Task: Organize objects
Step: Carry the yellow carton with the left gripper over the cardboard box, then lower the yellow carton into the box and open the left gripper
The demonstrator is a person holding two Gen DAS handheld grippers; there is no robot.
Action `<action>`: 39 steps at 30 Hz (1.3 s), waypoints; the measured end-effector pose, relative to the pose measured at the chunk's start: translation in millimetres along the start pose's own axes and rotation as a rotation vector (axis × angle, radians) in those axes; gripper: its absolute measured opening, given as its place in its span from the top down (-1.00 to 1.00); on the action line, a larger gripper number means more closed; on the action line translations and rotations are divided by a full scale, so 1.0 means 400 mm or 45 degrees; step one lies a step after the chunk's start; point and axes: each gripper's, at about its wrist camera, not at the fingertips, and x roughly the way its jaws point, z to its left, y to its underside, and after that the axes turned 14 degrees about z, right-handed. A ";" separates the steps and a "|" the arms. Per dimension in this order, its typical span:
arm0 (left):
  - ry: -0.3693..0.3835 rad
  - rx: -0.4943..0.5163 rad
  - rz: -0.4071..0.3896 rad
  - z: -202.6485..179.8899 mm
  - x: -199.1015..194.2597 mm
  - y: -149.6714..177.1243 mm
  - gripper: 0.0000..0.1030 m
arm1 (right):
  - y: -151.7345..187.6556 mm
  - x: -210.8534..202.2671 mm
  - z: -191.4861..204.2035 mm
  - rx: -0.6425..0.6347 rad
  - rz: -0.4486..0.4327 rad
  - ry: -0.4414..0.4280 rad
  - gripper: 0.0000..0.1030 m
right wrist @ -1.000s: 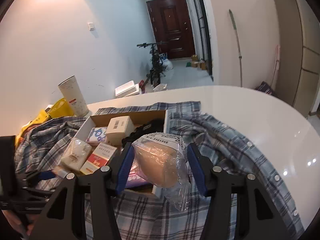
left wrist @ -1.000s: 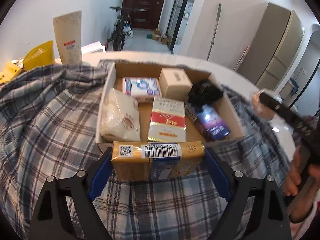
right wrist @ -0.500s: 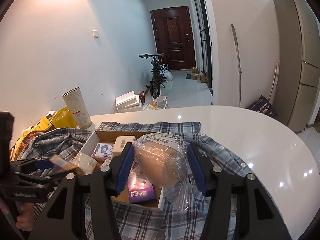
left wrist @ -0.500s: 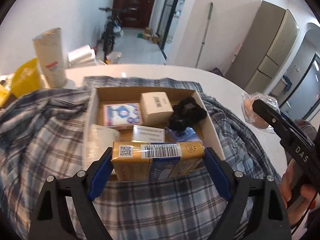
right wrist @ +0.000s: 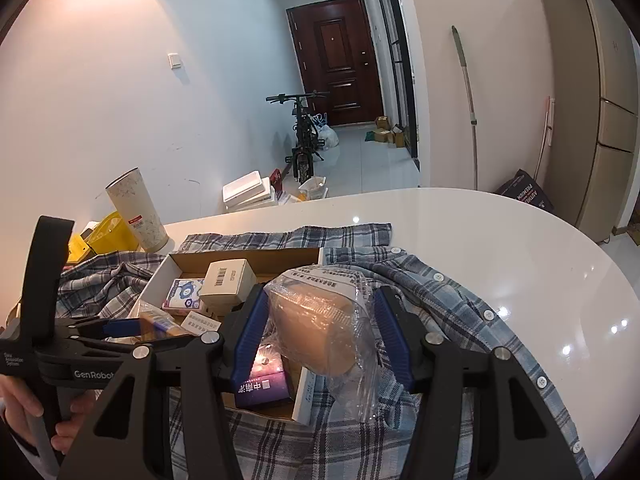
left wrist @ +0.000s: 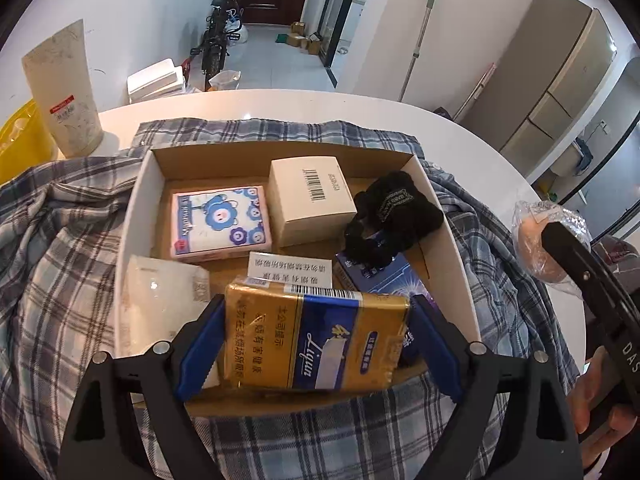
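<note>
My left gripper (left wrist: 316,344) is shut on a gold and blue carton (left wrist: 316,340), held tilted over the near end of an open cardboard box (left wrist: 452,240). Inside the box lie a blue-flower tissue pack (left wrist: 220,226), a white barcoded box (left wrist: 310,200), a black fabric item (left wrist: 392,216), a purple box (left wrist: 376,276) and a white pouch (left wrist: 160,300). My right gripper (right wrist: 320,328) is shut on a plastic-wrapped bun (right wrist: 316,324), above the box's right near corner (right wrist: 304,396). The left gripper (right wrist: 132,326) also shows in the right wrist view.
The box rests on a plaid shirt (left wrist: 60,248) spread over a round white table (right wrist: 500,240). A tall speckled cup (left wrist: 64,88) and a yellow bag (left wrist: 20,144) stand at the far left. A hand (left wrist: 596,412) holds the right gripper's handle.
The left gripper has carried the carton forward from in front of the box to over its near end, tipping it so its top face shows. The right gripper with the bun has barely shifted.
</note>
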 end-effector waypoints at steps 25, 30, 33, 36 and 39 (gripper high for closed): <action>-0.074 0.004 0.029 0.007 0.055 -0.018 -0.77 | 0.012 0.005 -0.022 0.028 0.005 -0.018 -0.04; -0.051 -0.013 0.038 0.008 0.064 -0.027 -0.77 | 0.014 0.003 -0.026 0.029 0.006 -0.032 -0.04; -0.008 -0.062 0.085 0.021 0.081 -0.036 -0.77 | 0.015 0.002 -0.027 0.027 0.007 -0.040 -0.04; -0.035 -0.101 0.114 0.030 0.098 -0.040 -0.77 | 0.015 -0.001 -0.031 0.026 0.001 -0.042 -0.04; -0.084 -0.098 0.070 0.026 0.090 -0.035 -0.75 | 0.014 -0.004 -0.033 0.025 -0.007 -0.037 -0.04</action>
